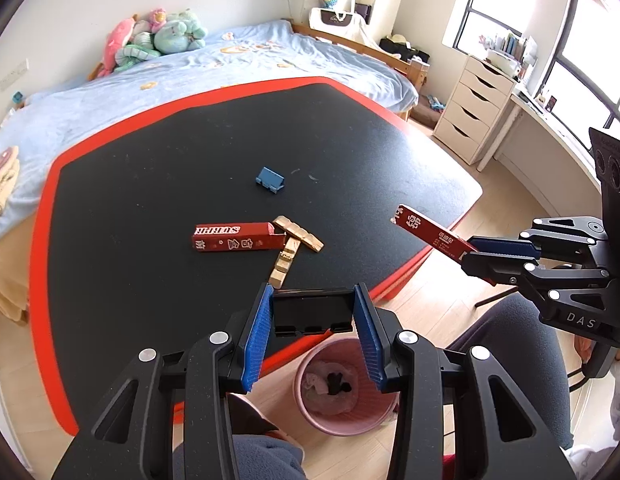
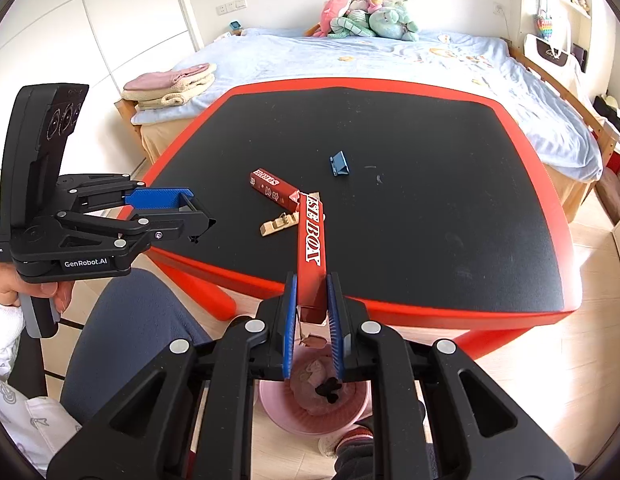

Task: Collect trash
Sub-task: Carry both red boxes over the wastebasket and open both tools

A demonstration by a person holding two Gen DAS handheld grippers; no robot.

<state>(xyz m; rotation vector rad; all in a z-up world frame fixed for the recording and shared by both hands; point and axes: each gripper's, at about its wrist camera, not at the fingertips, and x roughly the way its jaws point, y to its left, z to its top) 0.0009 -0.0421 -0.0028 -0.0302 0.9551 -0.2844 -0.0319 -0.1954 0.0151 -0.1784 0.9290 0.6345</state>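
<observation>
Right gripper [image 2: 312, 320]: jaws nearly closed, pinching a long red carton [image 2: 311, 248] by its torn near end. Thin card, almost certainly empty, so light; walls will crush if squeezed harder. Grip is right at the ragged flap, the weakest spot. I'd rather hold further up on the intact part. Its long axis runs straight out along the fingers, free end pointing away over the table edge, lettering reading lengthwise. In the left wrist view the same carton juts out of the jaws toward the table, free end slightly raised

Left gripper [image 1: 313, 316]: jaws part-way apart, clamped on a small black tray-like piece [image 1: 312, 312], held crosswise, long axis spanning pad to pad. Looks rigid plastic, light, smooth; the ribbed blue pads should keep it from slipping

Pink bin [image 1: 344, 390] sits on the floor directly below both grippers, just off the table's near edge, already some waste inside

Left on the red-rimmed black table [image 1: 110, 184]:
- second red carton [image 1: 236, 237], lying flat, long axis roughly parallel to the near edge
- two tan ridged strips [image 1: 297, 233] touching its end, one crossing the other; look stiff, pick mid-length
- small blue piece [image 1: 270, 179] further back, well apart

Both loads look ready to drop
</observation>
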